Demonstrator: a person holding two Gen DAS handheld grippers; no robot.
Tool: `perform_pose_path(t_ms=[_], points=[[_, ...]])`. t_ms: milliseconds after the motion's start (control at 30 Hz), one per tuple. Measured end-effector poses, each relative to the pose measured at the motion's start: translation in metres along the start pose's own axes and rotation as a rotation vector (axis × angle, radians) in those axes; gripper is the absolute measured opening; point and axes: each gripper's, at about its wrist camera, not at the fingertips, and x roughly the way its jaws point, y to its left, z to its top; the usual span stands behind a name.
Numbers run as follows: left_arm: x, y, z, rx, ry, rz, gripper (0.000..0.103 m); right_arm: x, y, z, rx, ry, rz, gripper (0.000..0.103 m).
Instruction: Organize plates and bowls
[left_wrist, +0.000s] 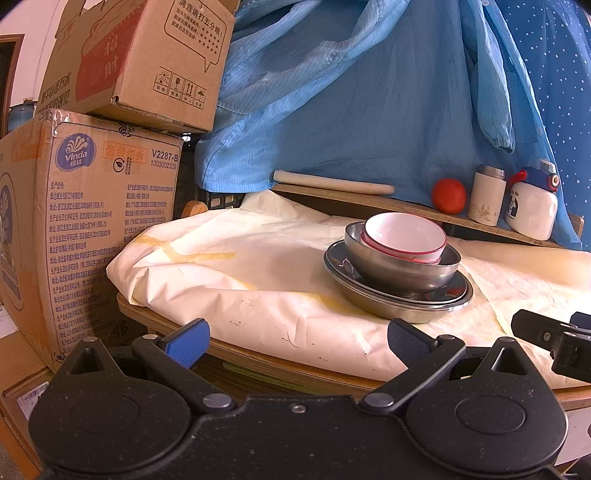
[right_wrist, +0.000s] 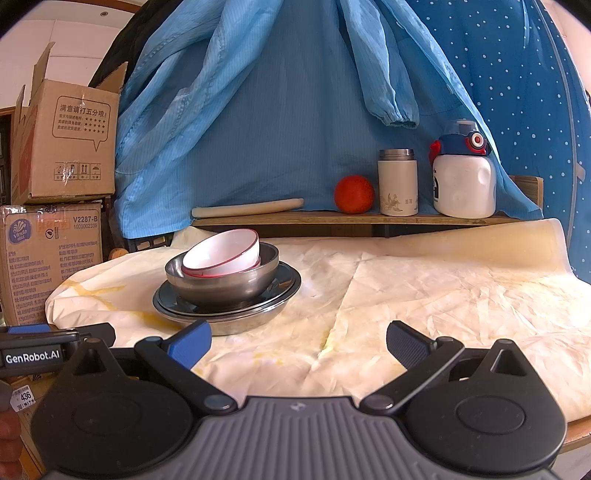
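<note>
One stack of dishes stands on the paper-covered table. A white bowl with a red rim (left_wrist: 404, 234) (right_wrist: 225, 253) lies tilted inside a steel bowl (left_wrist: 402, 266) (right_wrist: 225, 282). The steel bowl rests on stacked steel plates (left_wrist: 399, 301) (right_wrist: 225, 314). My left gripper (left_wrist: 297, 341) is open at the table's front edge, short of the stack and a little left of it, holding nothing. My right gripper (right_wrist: 299, 343) is also open and empty, just in front of the stack and to its right. The right gripper's side shows at the right edge of the left wrist view.
A low wooden shelf (right_wrist: 351, 220) behind holds a red ball (right_wrist: 354, 194), a cream flask (right_wrist: 398, 182), a white bottle (right_wrist: 463, 181) and a pale roll (right_wrist: 247, 208). Blue cloth (right_wrist: 295, 110) hangs behind. Cardboard boxes (left_wrist: 92, 221) are stacked left of the table (left_wrist: 258, 269).
</note>
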Motion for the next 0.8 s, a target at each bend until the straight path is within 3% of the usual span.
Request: perform_pose_path(t_ms=[800], points=[[0.0, 0.0021, 0.0003, 0.002, 0.002, -0.012, 0.102, -0.0002, -0.0009, 0.0002, -0.002, 0.0, 0.001, 0.103]])
